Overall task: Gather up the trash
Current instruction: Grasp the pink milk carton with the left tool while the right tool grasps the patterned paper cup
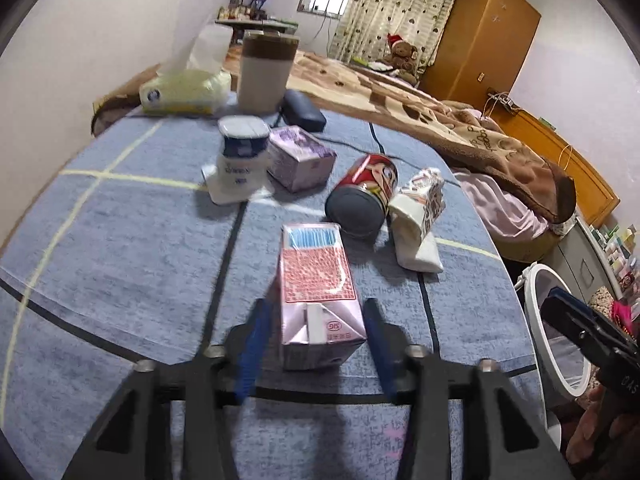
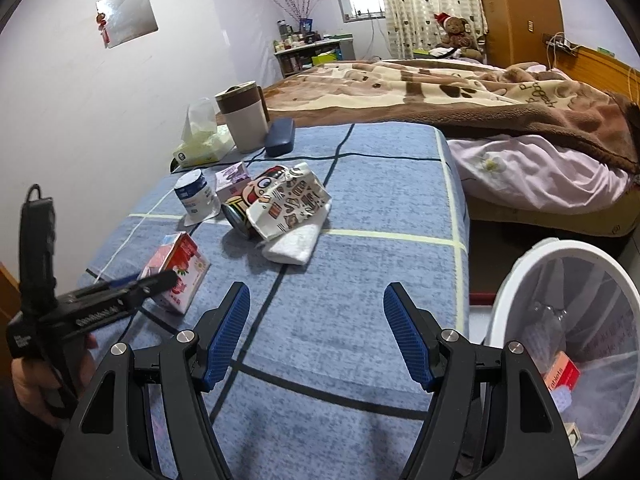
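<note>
I am holding the left gripper point(image 1: 316, 344) around a pink carton point(image 1: 316, 300) lying on the bench point(image 1: 120, 240), which is covered in a nubby blue checked cloth. The ribbed blue pads are flanking the carton's glossy, boxy sides; a thin gap is showing on each side, so it is not clenched yet. Beyond it, from the left, a white bottle point(image 1: 240, 160) is standing upright, a purple box point(image 1: 300, 158) is sitting just beside it, a red printed can point(image 1: 366, 196) is lying on its side, and a crumpled printed paper bag point(image 1: 420, 216) is leaning against the can. My right gripper point(image 2: 316, 332) is hovering released over bare cloth, its jaws standing wide apart. At far right, a round white bin point(image 2: 520, 276) with a clear liner is holding a red tablet box point(image 2: 562, 374).
</note>
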The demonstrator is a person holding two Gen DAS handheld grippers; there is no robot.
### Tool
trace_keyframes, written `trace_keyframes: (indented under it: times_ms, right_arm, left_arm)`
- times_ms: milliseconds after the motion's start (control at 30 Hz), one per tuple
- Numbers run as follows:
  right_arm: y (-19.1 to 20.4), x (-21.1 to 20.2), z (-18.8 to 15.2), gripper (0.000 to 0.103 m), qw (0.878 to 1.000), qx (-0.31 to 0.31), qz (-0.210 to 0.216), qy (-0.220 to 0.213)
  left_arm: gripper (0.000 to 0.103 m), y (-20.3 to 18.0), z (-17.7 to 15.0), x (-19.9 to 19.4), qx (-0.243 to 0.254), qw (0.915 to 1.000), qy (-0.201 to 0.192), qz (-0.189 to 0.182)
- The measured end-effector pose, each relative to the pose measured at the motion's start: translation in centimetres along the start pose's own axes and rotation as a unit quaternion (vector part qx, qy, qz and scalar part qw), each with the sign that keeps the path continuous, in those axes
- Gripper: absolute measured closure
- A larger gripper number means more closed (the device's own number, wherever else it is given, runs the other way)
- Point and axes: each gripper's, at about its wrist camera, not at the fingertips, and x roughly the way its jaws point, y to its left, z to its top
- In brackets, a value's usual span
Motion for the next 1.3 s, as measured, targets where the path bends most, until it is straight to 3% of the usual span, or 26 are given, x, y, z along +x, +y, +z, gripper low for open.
trace_keyframes:
  times_ms: [500, 967, 1167, 1200, 1267, 1300]
  right_arm:
    - [2.6, 5.2, 3.1, 0.034, 0.999, -0.003, 0.04, 0.024]
    - [1.6, 10.5, 5.7, 0.035, 0.995, 0.076, 0.041, 0.047]
    - [1.3, 11.9, 6.0, 0.035, 0.993, 0.095, 0.032, 0.055]
    - [1.5, 12.0, 5.9, 0.038, 0.994, 0.091, 0.028, 0.055]
    - [1.6, 12.1, 5.8, 0.072, 0.995, 0.084, 0.024, 0.056]
    - [1.5, 12.1, 5.9, 0.072, 0.995, 0.085, 0.023, 0.055]
  left_arm:
    - [0.065, 2.2, 0.3, -0.5, 0.011, 0.9994, -0.025, 0.02]
    - [0.065, 2.8, 0.3, -0.1, 0.021, 0.9992, -0.035, 0.002]
    - [0.065, 3.8, 0.0, 1.7, -0.002, 1.0, -0.001, -0.005]
    - [0.065, 3.8, 0.0, 1.6, -0.001, 1.0, -0.004, -0.005]
    - [0.066, 3.6, 0.0, 1.7, 0.004, 1.0, -0.003, -0.007]
    - [0.066, 3.5, 0.0, 1.7, 0.005, 1.0, -0.003, -0.007]
